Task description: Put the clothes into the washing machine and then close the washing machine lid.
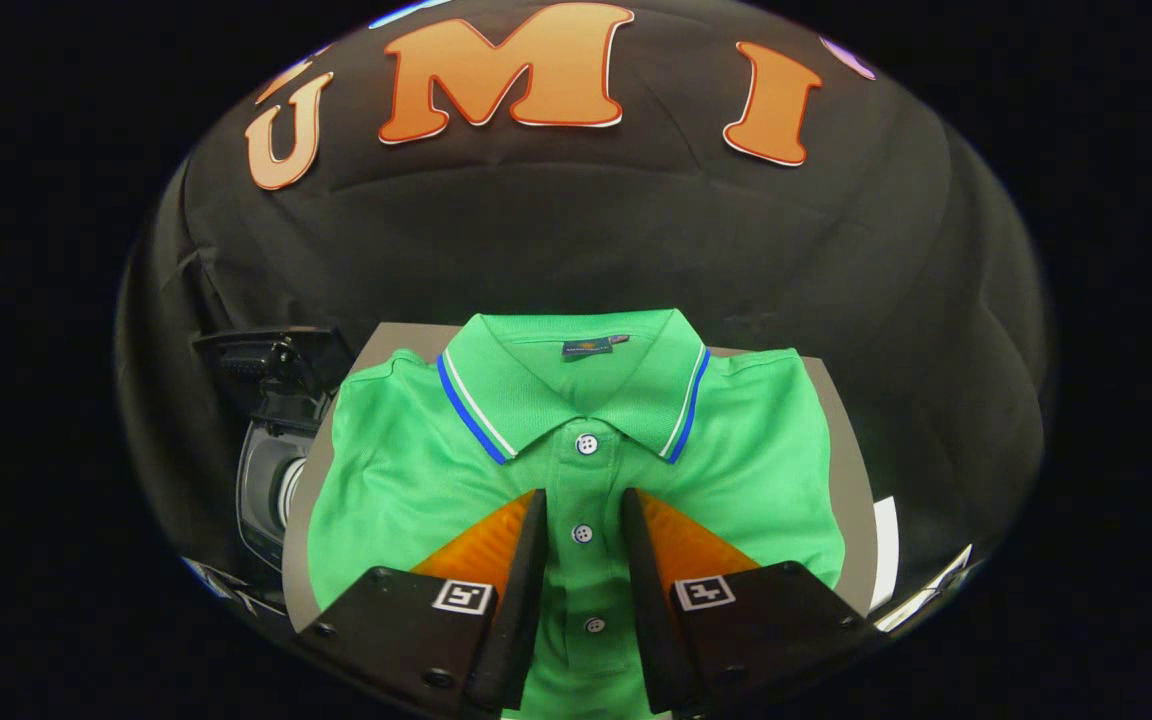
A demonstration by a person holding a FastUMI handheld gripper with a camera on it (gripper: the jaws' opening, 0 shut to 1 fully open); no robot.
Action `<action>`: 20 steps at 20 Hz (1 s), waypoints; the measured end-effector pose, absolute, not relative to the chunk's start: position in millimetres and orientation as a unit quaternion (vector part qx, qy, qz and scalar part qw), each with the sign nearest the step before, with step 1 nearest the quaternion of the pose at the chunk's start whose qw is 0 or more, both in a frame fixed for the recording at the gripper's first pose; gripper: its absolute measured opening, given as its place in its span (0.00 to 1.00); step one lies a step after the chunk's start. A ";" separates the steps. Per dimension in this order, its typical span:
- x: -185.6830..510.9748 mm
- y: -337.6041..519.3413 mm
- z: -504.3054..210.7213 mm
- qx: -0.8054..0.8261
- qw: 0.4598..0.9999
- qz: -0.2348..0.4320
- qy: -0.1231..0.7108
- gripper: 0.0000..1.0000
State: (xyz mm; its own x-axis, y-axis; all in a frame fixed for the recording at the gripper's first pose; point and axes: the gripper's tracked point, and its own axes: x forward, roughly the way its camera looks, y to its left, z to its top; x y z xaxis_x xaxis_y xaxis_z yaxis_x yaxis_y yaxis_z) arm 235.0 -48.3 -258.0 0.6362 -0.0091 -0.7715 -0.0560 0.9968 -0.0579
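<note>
gripper (582,497) fingers parted over green polo shirt (406,470), perhaps touching.

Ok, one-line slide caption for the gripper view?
Open gripper poised over folded green polo shirt, fingers either side of its button placket.

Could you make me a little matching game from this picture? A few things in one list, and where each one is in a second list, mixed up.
Things:
1. polo shirt
2. tongs
3. collar stripes
4. washing machine

Places or states:
A. open, one finger on each side of the row of buttons
B. blue and white, along the collar edge
C. lying flat and buttoned on the grey board
D. beside the board, at the shirt's sleeve side, partly hidden

Pairs: 1-C, 2-A, 3-B, 4-D
</note>
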 end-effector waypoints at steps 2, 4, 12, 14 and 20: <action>238.0 -45.5 -257.5 -0.035 0.906 0.013 0.422 0.33; 237.0 -46.0 -258.8 -0.048 0.906 0.008 0.421 0.32; 237.6 -46.0 -257.9 -0.052 0.902 0.006 0.430 0.16; 238.4 -44.0 -257.0 -0.038 0.902 0.005 0.429 0.16; 240.2 -45.3 -253.7 -0.019 0.920 0.010 0.392 0.08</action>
State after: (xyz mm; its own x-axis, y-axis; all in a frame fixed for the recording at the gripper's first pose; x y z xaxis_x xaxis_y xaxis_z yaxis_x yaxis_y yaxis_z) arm 240.2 -45.3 -253.7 0.6917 0.0041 -0.7222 -0.0338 0.9991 -0.0267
